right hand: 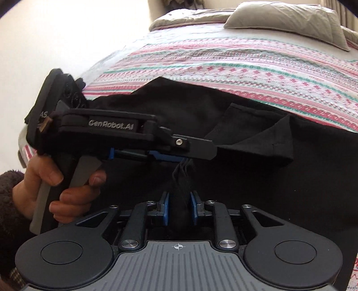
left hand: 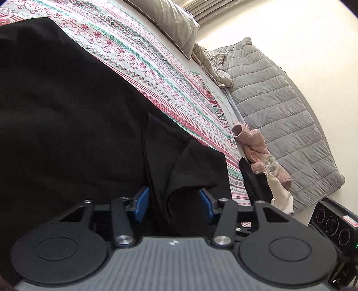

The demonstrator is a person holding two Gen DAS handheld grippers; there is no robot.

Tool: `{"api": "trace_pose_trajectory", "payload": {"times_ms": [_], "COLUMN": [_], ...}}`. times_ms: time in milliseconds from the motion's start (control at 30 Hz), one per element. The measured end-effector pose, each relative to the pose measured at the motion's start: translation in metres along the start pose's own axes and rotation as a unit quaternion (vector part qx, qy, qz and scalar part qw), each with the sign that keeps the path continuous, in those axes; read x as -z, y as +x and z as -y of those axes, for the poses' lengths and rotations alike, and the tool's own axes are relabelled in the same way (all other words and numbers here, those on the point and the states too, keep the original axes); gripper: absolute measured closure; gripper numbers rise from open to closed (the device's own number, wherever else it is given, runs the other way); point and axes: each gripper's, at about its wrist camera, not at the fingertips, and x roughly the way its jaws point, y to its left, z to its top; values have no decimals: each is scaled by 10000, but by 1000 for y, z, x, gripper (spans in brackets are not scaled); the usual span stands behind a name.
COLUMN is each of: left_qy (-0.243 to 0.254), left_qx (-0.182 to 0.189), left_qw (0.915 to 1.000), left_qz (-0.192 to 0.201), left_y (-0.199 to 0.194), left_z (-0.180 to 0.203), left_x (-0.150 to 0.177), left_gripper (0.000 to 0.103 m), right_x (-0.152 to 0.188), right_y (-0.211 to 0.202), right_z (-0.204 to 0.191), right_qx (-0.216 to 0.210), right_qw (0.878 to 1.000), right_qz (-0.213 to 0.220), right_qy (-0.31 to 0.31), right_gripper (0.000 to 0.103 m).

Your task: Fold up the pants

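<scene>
Across the patterned bedspread (left hand: 156,73) the black pants (left hand: 67,100) are lying spread out, covering the near part of the bed and running away from me toward the grey pillow (right hand: 286,20) at its head. Both my hands are working at the near edge of the pants, the left gripper (left hand: 174,204) reaching in from the side and the right gripper (right hand: 179,210) straight on, almost meeting. A bunched fold of the cloth is standing between the left fingers (left hand: 141,206), which are sitting half apart; I cannot tell whether they are pressing it. The right fingers (right hand: 165,208) are standing narrowly apart around a hanging strip of the same cloth, seemingly not clamping it. Judging by this, the left hand is taking over the hem. Black on black is hiding the seams and the far leg ends, so the long axis is only my guess.
</scene>
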Motion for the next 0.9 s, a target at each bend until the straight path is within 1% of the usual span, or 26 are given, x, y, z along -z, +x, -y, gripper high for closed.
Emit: {"api": "trace_pose_trajectory", "payload": {"times_ms": [33, 100, 200, 267, 300, 367, 433, 467, 567, 667, 767, 867, 900], "left_qy": [44, 159, 312, 427, 482, 595, 699, 773, 1092, 1428, 1693, 1916, 1974], "left_qx": [-34, -97, -124, -130, -128, -124, -122, -137, -222, -331, -439, -541, -571], "left_qw": [10000, 9998, 9994, 9990, 9987, 9981, 9974, 9969, 9937, 9892, 9846, 9799, 9786], "left_qz": [-13, -36, -64, -77, -87, -102, -107, -109, -95, -52, 19, 95, 121], "left_y": [0, 0, 1, 1, 1, 3, 2, 3, 4, 7, 10, 11, 12], "left_z": [0, 2, 3, 3, 4, 5, 5, 6, 11, 17, 22, 24, 25], "left_x": [0, 0, 1, 2, 2, 2, 3, 4, 6, 9, 12, 14, 15], "left_gripper": [43, 46, 48, 49, 49, 49, 49, 49, 49, 49, 49, 49, 49], "right_x": [1, 3, 2, 1, 1, 1, 1, 1, -10, -28, -46, -55, -56], "right_y": [0, -12, -32, -41, -42, -34, -21, -15, -6, 7, 15, 9, 5], "right_z": [0, 5, 20, 36, 43, 56, 70, 73, 72, 69, 67, 67, 67], "right_qx": [-82, -209, -138, 74, 270, 653, 779, 817, 875, 953, 883, 754, 744], "right_qw": [9999, 9998, 9993, 9983, 9977, 9965, 9956, 9953, 9949, 9933, 9901, 9840, 9821], "right_qz": [-81, 18, 339, 528, 555, 413, 223, 208, 422, 631, 1074, 1582, 1701], "right_qy": [-39, -22, 58, 242, 273, 305, 472, 471, 281, 174, 172, 310, 331], "right_gripper": [62, 58, 58, 59, 59, 59, 68, 68, 68, 69, 69, 68, 64]}}
